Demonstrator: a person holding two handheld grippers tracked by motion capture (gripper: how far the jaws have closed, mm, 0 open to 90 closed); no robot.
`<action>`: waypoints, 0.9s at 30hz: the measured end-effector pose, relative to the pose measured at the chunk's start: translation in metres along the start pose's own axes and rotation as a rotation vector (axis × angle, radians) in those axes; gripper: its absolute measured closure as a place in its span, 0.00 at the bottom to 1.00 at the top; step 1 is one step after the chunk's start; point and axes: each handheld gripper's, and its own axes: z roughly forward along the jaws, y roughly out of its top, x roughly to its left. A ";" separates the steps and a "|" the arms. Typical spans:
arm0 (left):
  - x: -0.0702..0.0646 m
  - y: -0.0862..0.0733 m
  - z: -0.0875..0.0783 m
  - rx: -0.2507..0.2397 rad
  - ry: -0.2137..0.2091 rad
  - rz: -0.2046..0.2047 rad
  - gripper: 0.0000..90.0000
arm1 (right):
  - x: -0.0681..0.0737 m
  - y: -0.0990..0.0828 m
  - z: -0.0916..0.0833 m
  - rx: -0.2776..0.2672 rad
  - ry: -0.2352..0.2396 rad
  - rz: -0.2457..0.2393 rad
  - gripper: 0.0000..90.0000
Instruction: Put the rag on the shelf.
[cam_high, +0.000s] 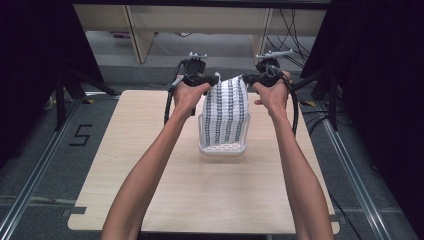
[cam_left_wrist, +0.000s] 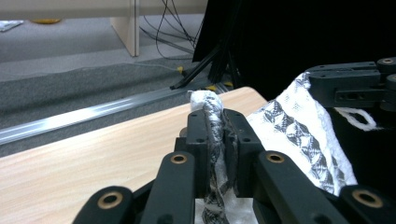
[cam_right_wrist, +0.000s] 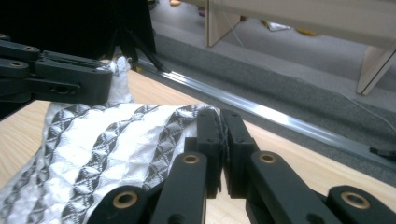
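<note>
A white cloth with dark patterned stripes (cam_high: 227, 107) hangs spread between my two grippers, above the far half of the table. My left gripper (cam_high: 216, 79) is shut on the cloth's top left corner, and in the left gripper view a bunched fold of cloth (cam_left_wrist: 215, 140) is pinched between the jaws of the left gripper (cam_left_wrist: 215, 126). My right gripper (cam_high: 246, 77) is shut on the top right corner; in the right gripper view the jaws of the right gripper (cam_right_wrist: 223, 126) clamp the cloth's edge (cam_right_wrist: 107, 135). The cloth's lower end hangs down into a white plastic basket (cam_high: 222, 149).
The basket stands near the middle of the light wooden table (cam_high: 150, 175). Beyond the far edge are a metal floor rail (cam_right_wrist: 280, 116), grey floor, cables and wooden furniture legs. Dark curtains and stands flank both sides.
</note>
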 end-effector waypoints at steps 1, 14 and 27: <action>0.000 0.000 0.000 0.002 0.001 -0.006 0.89 | 0.001 -0.001 0.002 0.008 0.007 0.017 0.97; 0.009 -0.017 0.017 0.080 0.045 0.024 0.80 | -0.001 -0.014 0.024 0.079 -0.006 0.038 0.96; 0.019 -0.026 0.022 0.171 0.098 0.007 0.53 | -0.007 -0.030 0.038 0.129 -0.002 0.083 0.83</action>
